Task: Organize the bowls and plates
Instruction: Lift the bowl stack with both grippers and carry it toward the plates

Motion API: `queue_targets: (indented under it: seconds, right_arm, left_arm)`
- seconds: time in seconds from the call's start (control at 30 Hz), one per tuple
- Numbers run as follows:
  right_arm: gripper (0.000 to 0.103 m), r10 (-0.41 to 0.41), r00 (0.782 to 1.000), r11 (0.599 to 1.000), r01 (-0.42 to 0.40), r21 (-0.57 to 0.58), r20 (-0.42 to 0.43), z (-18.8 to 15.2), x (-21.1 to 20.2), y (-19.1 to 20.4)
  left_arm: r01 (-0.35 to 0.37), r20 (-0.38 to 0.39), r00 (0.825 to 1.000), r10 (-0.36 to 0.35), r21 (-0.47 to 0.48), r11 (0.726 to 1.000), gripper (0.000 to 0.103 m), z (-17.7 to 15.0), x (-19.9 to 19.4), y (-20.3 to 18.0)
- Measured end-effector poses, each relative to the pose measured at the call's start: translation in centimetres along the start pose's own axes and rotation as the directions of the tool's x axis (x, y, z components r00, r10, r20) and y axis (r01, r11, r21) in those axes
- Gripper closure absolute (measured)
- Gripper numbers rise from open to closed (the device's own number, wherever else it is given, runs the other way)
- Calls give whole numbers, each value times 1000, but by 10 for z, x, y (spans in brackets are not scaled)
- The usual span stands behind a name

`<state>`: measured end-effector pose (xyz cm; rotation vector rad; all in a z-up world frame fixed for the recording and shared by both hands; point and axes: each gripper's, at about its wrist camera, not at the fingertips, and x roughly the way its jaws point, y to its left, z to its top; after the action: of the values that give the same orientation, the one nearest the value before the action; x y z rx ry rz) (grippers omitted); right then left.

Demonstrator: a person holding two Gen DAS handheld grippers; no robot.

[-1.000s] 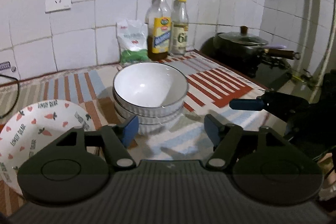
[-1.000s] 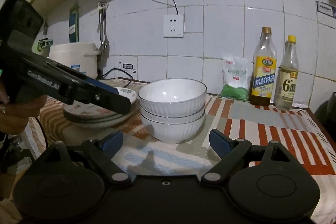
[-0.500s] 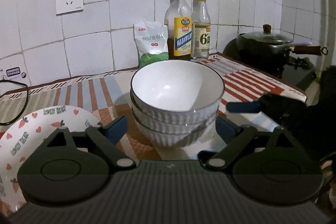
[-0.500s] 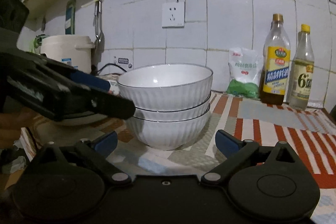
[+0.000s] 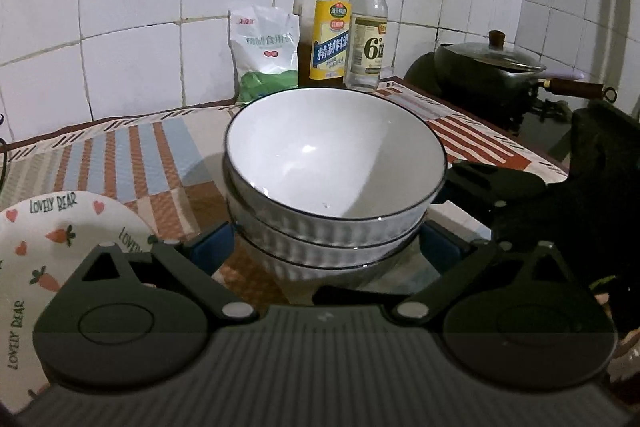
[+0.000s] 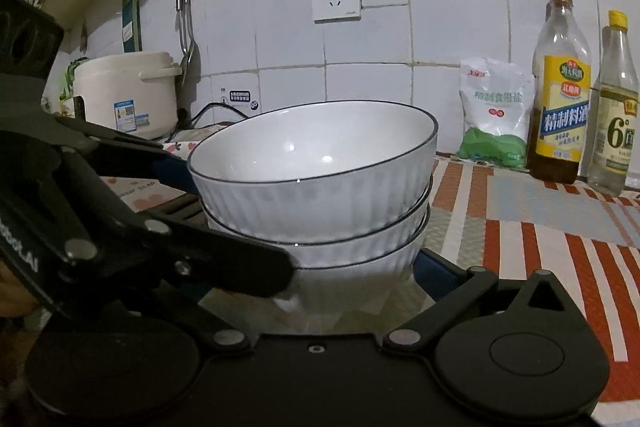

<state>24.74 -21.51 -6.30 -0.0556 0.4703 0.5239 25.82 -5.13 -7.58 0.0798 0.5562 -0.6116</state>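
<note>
A stack of three white ribbed bowls with dark rims (image 5: 336,167) stands on the striped mat; it also shows in the right wrist view (image 6: 316,179). My left gripper (image 5: 326,255) is open, its blue fingers on either side of the stack's base. My right gripper (image 6: 340,275) is open too, at the stack's base from the other side; its left finger is hidden by the left gripper. A white plate with carrots and hearts (image 5: 48,251) lies at the lower left of the left wrist view.
Two bottles (image 5: 326,23) and a white-green bag (image 5: 266,55) stand against the tiled wall. A lidded dark pan (image 5: 488,71) sits on the stove at the right. A white rice cooker (image 6: 124,95) stands at the far left.
Both grippers have moved in close to the bowl stack, and their open fingers now flank its base. The bowls have not moved.
</note>
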Motion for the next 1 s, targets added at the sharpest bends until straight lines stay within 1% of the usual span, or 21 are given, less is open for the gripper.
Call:
queue_targets:
  seconds: [0.17,0.2,0.27,0.3,0.57,0.77,0.87,1.0]
  right_arm:
    - [0,25,1000,999,-25,32,9,-2,-1,-7]
    - [0,25,1000,999,-25,32,5,-2,-1,-7]
    - [0,18,999,999,-16,42,-32,-3,3,-6]
    - [0,16,999,999,-14,40,-34,-2,4,-6]
    - [0,-7,1000,1000,7,27,-12,-1,6,-1]
    - [1,-36,999,999,36,27,-3,-3,4,5]
    - [1,-45,999,998,45,38,15,-6,3,6]
    - [1,-57,998,998,56,32,25,-8,2,9]
  left_arm:
    - [20,-5,1000,-20,-8,1000,0,2,6,2]
    - [20,-6,1000,-20,-3,1000,0,2,6,1]
    - [18,-9,1000,-18,10,1000,0,1,6,-1]
    - [17,-4,1000,-17,11,1000,0,1,6,-1]
    - [48,24,999,-47,-44,998,0,-2,4,8]
    - [25,25,999,-24,-33,999,0,-4,4,3]
    - [18,21,1000,-17,-16,1000,0,-4,3,0]
    - [22,16,1000,-21,-15,1000,0,-3,3,0]
